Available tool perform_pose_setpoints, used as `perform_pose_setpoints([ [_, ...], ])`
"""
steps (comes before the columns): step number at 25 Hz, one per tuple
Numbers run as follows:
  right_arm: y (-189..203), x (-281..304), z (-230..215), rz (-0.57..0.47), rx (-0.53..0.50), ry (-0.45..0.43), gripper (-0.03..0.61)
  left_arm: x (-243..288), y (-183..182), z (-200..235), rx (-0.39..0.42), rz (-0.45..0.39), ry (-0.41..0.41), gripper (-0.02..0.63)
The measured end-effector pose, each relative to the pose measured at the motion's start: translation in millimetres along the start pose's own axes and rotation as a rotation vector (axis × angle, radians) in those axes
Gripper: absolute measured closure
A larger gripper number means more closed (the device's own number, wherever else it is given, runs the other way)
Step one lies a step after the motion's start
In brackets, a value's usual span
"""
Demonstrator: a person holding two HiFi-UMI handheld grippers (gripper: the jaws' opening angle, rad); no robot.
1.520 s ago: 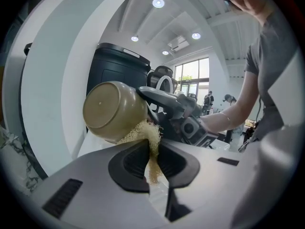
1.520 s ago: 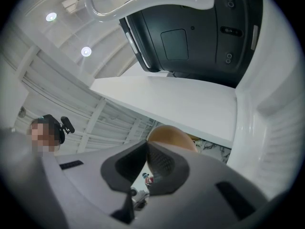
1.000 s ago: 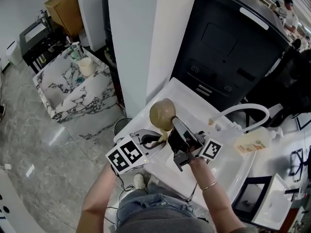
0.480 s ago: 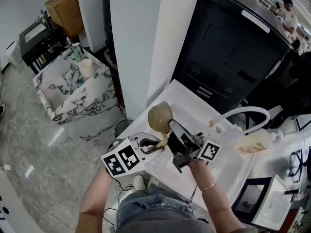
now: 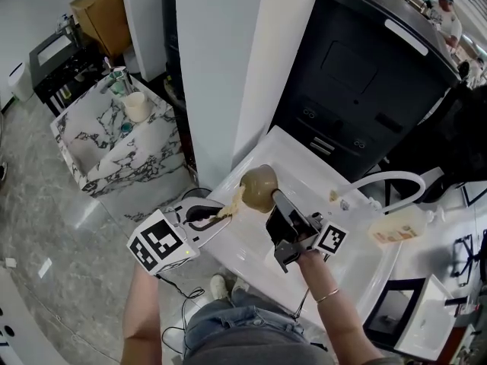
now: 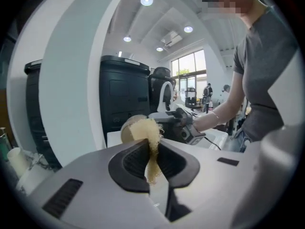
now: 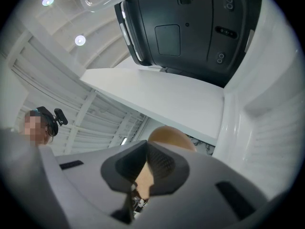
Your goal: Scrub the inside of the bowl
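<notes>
bowl (image 5: 259, 186) clamped in right tool (image 7: 143, 175); scrubber (image 6: 144, 130) in left tool (image 6: 151, 154) alongside.

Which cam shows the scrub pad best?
Left gripper view: the scrub pad sits centre frame, pinched in the left gripper, frayed fibres clear. Head view shows only a small pale strip beside the bowl. Right gripper view shows none of it, just the bowl in the right gripper.

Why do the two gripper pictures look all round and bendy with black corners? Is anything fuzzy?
Left gripper view: the wide lens bows the white column and darkens the corners; ceiling lights glare; the close scrub pad looks soft. Right gripper view: same bending, and the bowl by the jaws looks soft. Head view: lines bend far less.
</notes>
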State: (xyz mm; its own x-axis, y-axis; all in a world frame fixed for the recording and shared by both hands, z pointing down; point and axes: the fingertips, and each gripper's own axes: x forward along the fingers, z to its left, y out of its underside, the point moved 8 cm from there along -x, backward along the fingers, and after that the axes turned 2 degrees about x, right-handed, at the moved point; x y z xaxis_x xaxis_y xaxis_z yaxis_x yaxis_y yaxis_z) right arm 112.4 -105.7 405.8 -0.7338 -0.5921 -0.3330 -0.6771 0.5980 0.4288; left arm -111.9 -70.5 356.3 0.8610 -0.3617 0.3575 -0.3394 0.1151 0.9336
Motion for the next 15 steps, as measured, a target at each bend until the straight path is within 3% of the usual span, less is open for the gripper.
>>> perform_pose_setpoints([
  [7,-10,-5,4,-0.057,0.015,-0.011,0.560,20,20,46,-0.142,0.020,-0.243,0.569],
  [10,-13,-5,6,-0.093,0.055,-0.042,0.560,44,27,57,-0.190,-0.015,-0.219,0.569],
  [15,-19,-9,6,-0.138,0.115,-0.078,0.560,67,27,54,-0.249,-0.125,-0.080,0.569],
])
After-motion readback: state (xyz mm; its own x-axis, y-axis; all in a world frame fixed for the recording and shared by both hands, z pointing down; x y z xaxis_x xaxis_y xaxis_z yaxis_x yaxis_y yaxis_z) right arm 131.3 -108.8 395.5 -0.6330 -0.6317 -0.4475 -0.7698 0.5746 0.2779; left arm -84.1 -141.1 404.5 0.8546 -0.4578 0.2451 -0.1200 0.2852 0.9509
